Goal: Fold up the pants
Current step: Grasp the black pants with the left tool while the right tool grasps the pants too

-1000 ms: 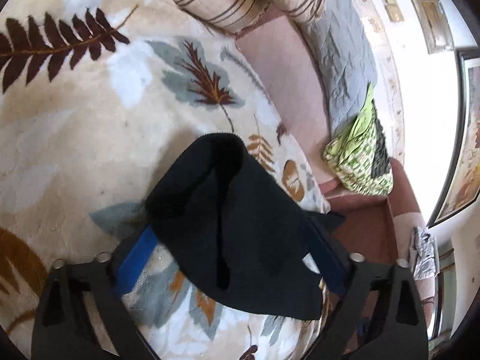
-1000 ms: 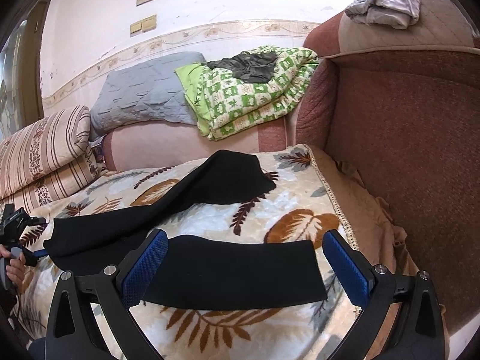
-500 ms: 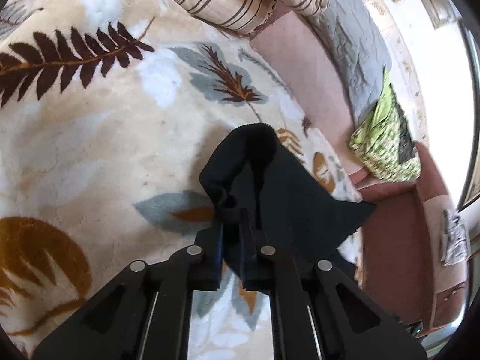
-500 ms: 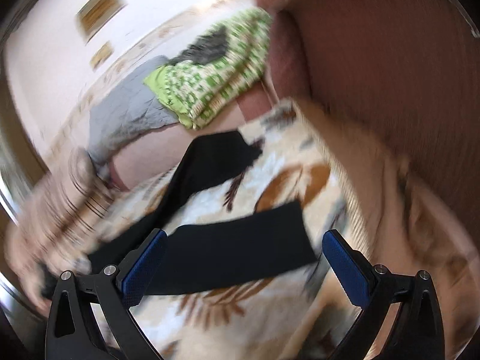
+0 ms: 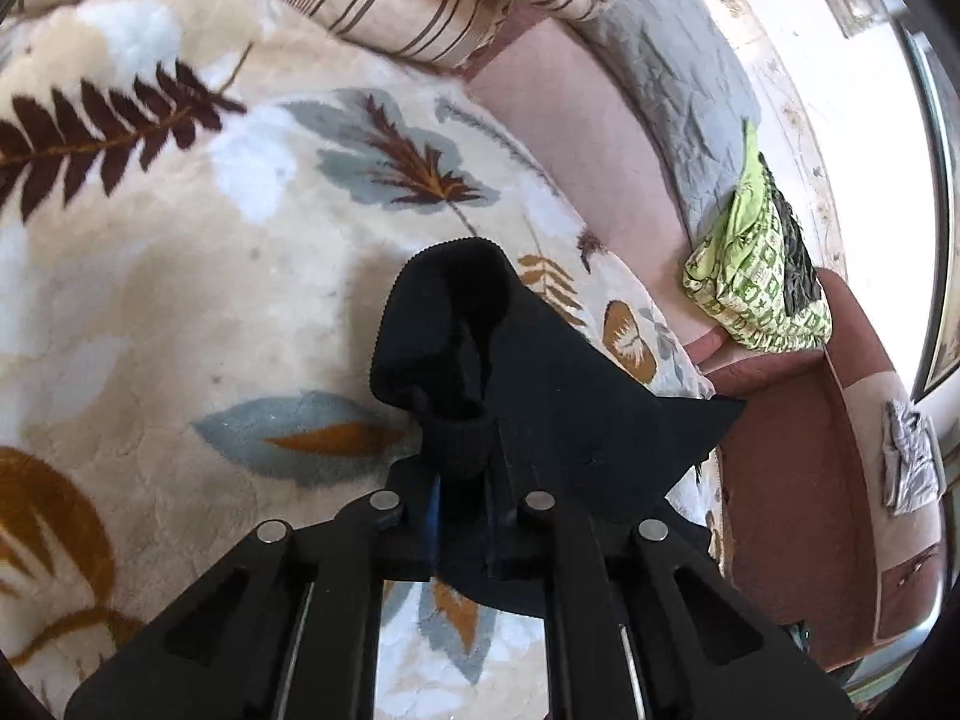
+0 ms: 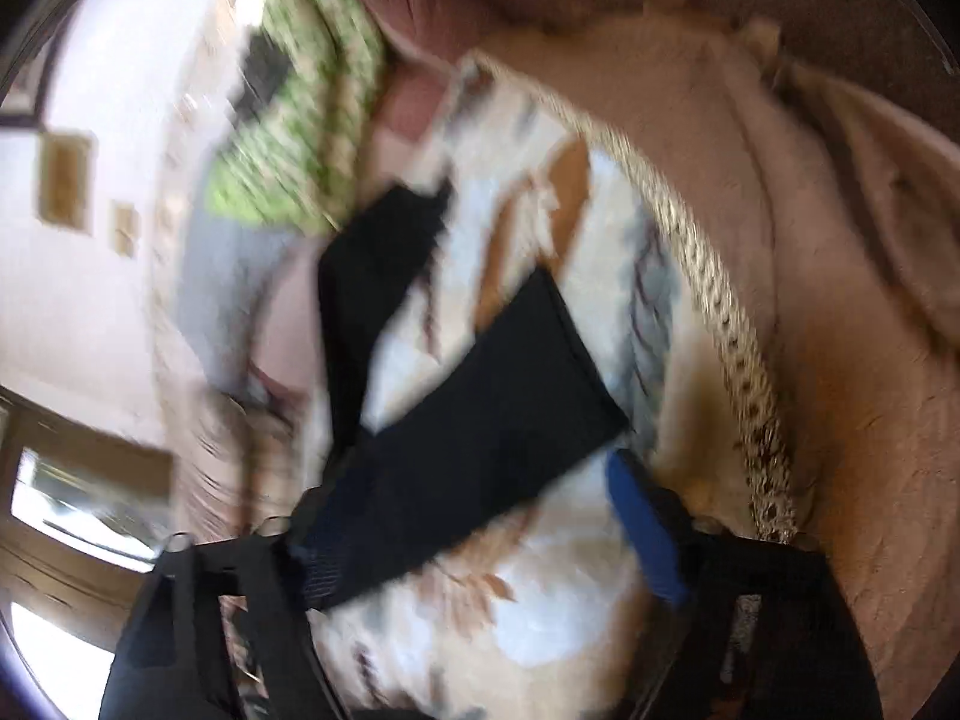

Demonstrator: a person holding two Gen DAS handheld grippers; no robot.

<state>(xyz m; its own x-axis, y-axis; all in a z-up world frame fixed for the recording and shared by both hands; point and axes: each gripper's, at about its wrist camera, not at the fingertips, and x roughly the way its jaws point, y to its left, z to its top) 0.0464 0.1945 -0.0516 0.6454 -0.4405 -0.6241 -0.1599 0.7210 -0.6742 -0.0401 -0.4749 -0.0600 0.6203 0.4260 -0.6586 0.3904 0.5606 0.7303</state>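
Black pants (image 5: 540, 384) lie on a leaf-patterned blanket (image 5: 180, 276). My left gripper (image 5: 465, 468) is shut on a bunched edge of the pants, at the waist end, and lifts it slightly off the blanket. In the blurred, tilted right wrist view, the two pant legs (image 6: 480, 408) spread apart on the blanket. My right gripper (image 6: 480, 540) is open, its blue pads wide apart, over the end of the near leg. The left pad is partly hidden by fabric.
Striped pillows (image 5: 420, 6) and a grey cushion (image 5: 672, 72) line the sofa back. A green patterned folded blanket (image 5: 756, 276) sits at the corner. The brown sofa arm (image 6: 840, 240) is to the right, beside the blanket's braided edge (image 6: 720, 312).
My left gripper closed on the pants' bunched edge and raised it. My right gripper stayed open but swung and tilted sharply, moving down toward the near pant leg.
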